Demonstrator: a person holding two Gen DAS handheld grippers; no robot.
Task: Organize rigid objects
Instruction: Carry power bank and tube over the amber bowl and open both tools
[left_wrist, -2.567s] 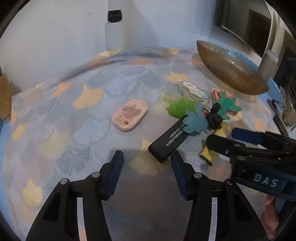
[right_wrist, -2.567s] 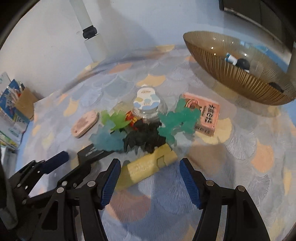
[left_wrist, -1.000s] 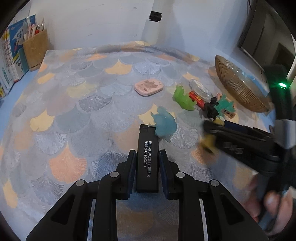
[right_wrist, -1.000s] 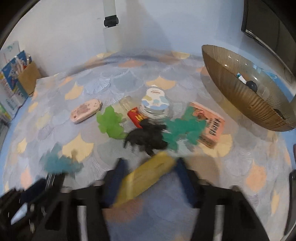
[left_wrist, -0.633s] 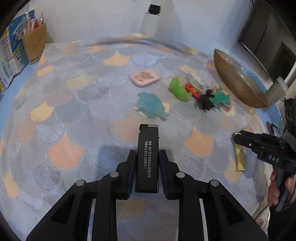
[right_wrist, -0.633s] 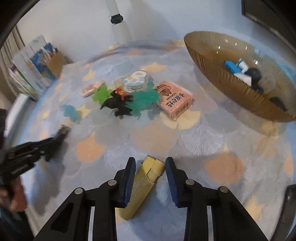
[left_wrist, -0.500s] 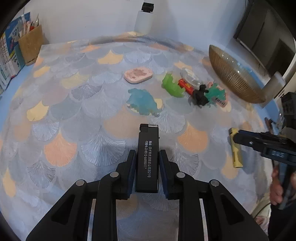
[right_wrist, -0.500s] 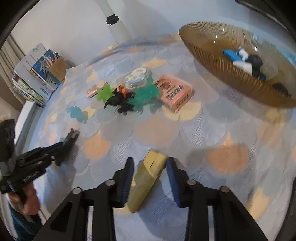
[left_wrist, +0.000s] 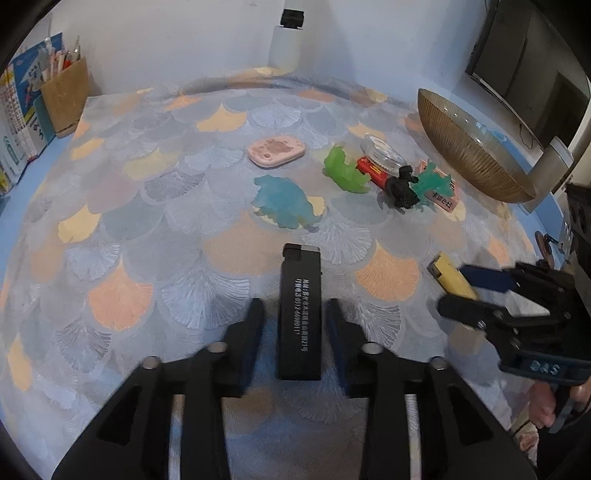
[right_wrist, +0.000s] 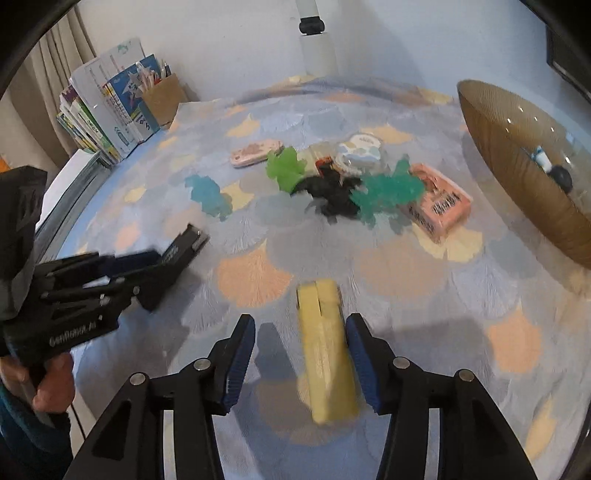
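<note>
A black rectangular bar with white print (left_wrist: 300, 314) lies on the patterned tablecloth between the open jaws of my left gripper (left_wrist: 295, 336), clear of both pads. A yellow bar (right_wrist: 325, 347) lies between the open jaws of my right gripper (right_wrist: 301, 354), close to the right pad. In the left wrist view the right gripper (left_wrist: 480, 291) and the yellow bar (left_wrist: 448, 277) show at the right. In the right wrist view the left gripper (right_wrist: 147, 266) and the black bar (right_wrist: 184, 243) show at the left.
Further back lie a blue dinosaur (left_wrist: 286, 203), a green one (left_wrist: 345, 171), a black one (right_wrist: 330, 192), a teal one (right_wrist: 391, 192), a pink case (left_wrist: 275, 149), a pink box (right_wrist: 439, 203) and a round clear container (right_wrist: 360, 153). A brown ribbed bowl (right_wrist: 517, 166) stands at the right. Books and a pen holder (right_wrist: 162, 96) stand at the back left.
Both grippers have opened. The black bar and the yellow bar, held half a second ago, now lie loose on the cloth between the jaws near the table's front.
</note>
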